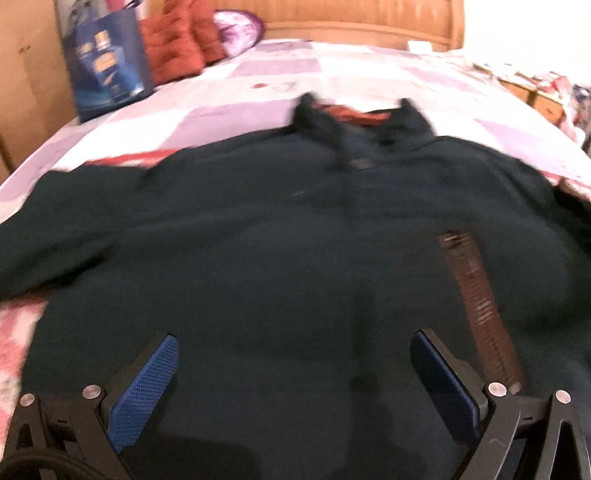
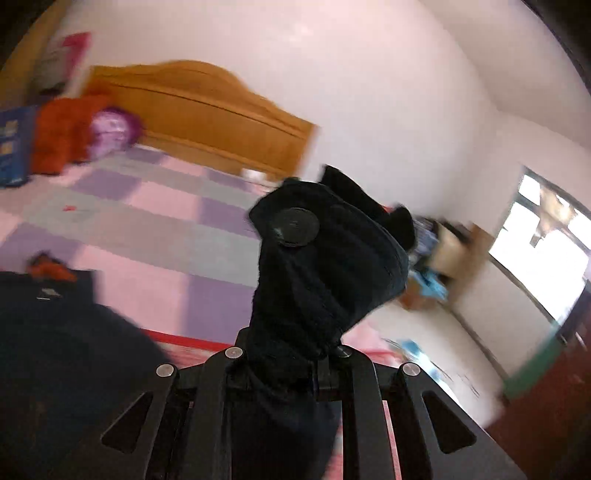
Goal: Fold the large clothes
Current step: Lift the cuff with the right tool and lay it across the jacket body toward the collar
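A large dark green jacket (image 1: pixel 277 240) lies spread front-up on the bed, its collar (image 1: pixel 354 122) toward the headboard and a brown ribbed strip (image 1: pixel 476 306) on its right side. My left gripper (image 1: pixel 295 343) hovers over the lower front, open, its blue pads (image 1: pixel 144 387) wide apart with nothing between them. My right gripper (image 2: pixel 291 354) is lifted above the bed and shut on the jacket's sleeve cuff (image 2: pixel 325 266). The cuff carries a round dark button (image 2: pixel 295 226) and bunches up over the fingers, hiding them. The jacket body (image 2: pixel 66 350) shows at the lower left.
The bed has a pink and purple checked cover (image 2: pixel 147 221) and a wooden headboard (image 2: pixel 207 110). A blue bag (image 1: pixel 107 62), a red cushion (image 1: pixel 177 44) and a purple pillow (image 1: pixel 236 29) sit at its head. A window (image 2: pixel 546 240) and clutter stand to the right.
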### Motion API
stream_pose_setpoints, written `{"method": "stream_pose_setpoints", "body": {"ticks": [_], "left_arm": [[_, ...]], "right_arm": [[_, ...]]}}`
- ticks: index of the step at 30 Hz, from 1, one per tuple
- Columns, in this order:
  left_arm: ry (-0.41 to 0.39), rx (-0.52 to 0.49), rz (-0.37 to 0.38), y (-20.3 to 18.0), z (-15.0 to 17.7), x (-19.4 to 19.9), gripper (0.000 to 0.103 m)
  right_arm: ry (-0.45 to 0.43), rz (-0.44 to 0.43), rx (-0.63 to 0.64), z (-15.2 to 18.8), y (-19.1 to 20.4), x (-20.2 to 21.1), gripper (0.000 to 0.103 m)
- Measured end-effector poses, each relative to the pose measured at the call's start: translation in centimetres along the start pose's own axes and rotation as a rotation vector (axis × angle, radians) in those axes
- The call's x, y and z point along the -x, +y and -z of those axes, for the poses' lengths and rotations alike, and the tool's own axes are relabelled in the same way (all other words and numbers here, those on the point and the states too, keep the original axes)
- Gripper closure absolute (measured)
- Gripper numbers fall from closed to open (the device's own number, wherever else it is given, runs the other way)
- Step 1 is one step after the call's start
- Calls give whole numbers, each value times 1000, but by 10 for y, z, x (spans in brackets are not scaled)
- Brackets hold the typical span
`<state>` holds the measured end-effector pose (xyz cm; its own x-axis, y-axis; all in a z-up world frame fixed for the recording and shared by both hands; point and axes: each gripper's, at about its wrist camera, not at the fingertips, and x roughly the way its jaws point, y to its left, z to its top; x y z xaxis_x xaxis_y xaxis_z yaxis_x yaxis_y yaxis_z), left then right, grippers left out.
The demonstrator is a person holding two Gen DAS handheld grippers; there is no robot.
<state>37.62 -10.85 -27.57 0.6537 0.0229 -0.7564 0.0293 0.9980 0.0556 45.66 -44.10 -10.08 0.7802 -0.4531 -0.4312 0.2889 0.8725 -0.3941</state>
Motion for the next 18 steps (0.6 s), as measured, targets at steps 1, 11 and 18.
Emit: {"method": "stream_pose_setpoints", "body": {"ticks": [1,11,18], "left_arm": [[14,5,-18,14,5,-1,0],[90,102,-17,87,57,-20,0],[77,116,-2,89,66,-27,0]], "right_arm": [[-7,-34,16,-5,23,4,86],[52,-293,244,30,263,27,86],[121,-325,329,82,336,21,86]]}}
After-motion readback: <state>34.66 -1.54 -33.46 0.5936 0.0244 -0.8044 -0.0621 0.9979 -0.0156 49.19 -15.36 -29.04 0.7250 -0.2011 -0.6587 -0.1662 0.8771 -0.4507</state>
